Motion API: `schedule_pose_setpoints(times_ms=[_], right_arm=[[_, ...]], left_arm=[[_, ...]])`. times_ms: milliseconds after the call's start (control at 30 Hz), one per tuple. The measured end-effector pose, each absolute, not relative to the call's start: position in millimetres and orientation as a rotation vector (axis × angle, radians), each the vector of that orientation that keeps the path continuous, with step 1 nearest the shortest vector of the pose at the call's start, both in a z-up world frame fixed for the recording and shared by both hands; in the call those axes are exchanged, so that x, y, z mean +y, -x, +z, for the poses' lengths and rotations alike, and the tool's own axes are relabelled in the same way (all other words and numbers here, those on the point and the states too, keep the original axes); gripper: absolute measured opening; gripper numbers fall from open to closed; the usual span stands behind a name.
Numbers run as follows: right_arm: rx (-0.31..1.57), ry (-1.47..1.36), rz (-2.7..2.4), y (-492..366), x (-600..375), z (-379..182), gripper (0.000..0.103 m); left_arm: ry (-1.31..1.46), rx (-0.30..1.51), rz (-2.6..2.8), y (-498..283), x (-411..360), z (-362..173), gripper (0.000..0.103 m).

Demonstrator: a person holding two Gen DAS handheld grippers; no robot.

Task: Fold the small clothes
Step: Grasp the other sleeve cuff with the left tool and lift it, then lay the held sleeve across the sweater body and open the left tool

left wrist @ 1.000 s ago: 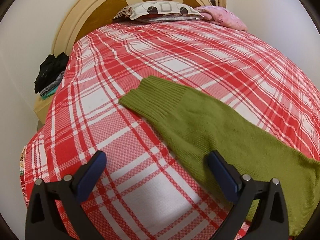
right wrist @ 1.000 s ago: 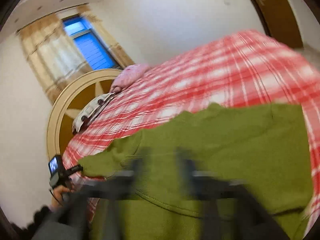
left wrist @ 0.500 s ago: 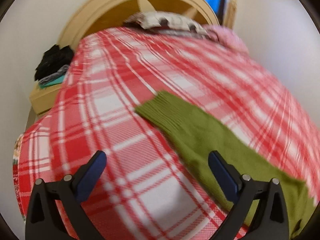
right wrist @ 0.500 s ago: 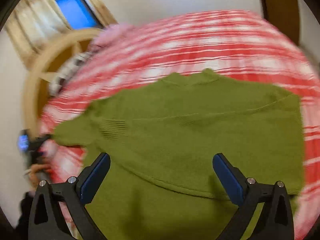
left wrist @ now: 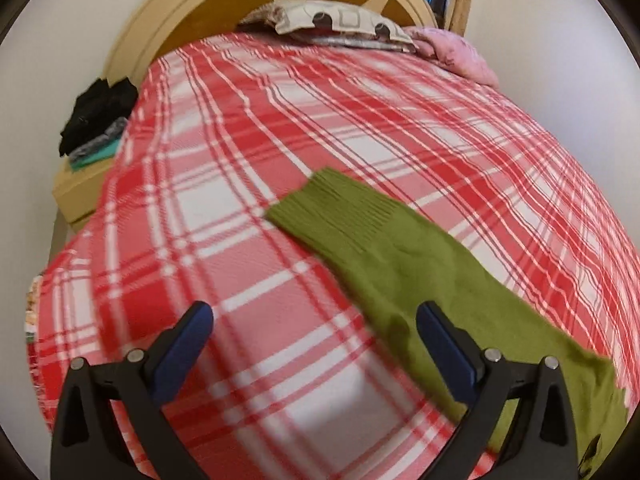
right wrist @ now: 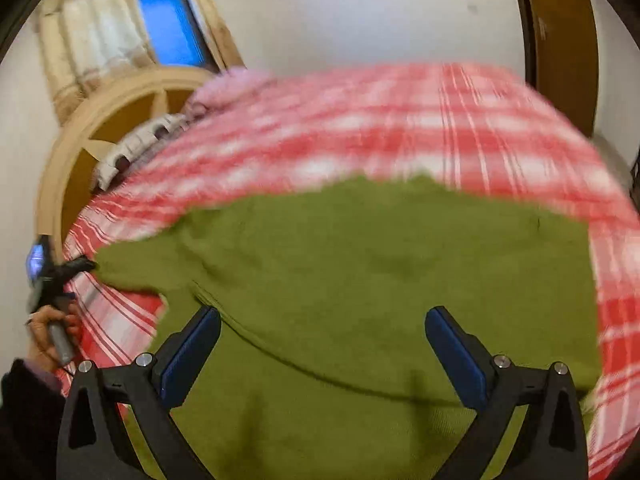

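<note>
Our right gripper [right wrist: 320, 344] has swung back over the sweater [right wrist: 360, 272]; sleeve [left wrist: 400, 256] at 1 o'clock of left gripper [left wrist: 314, 340]; both jaws wide, empty.

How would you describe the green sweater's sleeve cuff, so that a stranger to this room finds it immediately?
Start from the bed with the red-and-white plaid cover and its arched wooden headboard. A green sweater lies flat on it, one sleeve stretched toward the headboard. The cuff is that sleeve's end: its ribbed knit differs from the smooth sleeve beside it.
</note>
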State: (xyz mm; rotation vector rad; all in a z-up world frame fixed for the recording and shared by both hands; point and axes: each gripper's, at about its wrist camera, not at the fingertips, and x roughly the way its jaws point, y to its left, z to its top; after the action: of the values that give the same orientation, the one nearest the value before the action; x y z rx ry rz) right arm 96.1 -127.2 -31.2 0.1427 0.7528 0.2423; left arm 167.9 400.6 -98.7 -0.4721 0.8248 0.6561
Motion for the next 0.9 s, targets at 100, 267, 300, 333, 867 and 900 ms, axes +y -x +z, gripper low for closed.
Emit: schedule_pose_setpoints(times_ms=[100, 267, 300, 333, 867, 900], right_arm=[[0.658, -0.082, 0.190, -85.6, -123.2, -6.3, 0.102], [0.663, -0.105, 0.217, -79.0, -119.5, -3.9, 0.102], [0.674, -0.111, 0.221, -79.5, -119.6, -5.7, 0.102], [0.681, -0.115, 0.224, -78.0, -120.7, -6.9, 0.102], [0.737, -0.318, 0.058, -69.9, -208.0, -17.1, 0.102], [0.732, -0.331, 0.044, -66.9, -216.3, -15.6, 0.102]], left_arm=[[0.515, 0.789, 0.668, -178.4, 403.7, -99.4, 0.102], [0.587, 0.718, 0.599, -182.4, 402.1, -100.4, 0.027], [0.591, 0.727, 0.606, -184.0, 403.4, -103.2, 0.019], [0.599, 0.727, 0.610, -184.2, 405.8, -103.9, 0.013], [0.229, 0.467, 0.259, -177.4, 237.1, 30.7, 0.006], [0.198, 0.446, 0.189, -173.6, 205.9, 40.2, 0.006]])
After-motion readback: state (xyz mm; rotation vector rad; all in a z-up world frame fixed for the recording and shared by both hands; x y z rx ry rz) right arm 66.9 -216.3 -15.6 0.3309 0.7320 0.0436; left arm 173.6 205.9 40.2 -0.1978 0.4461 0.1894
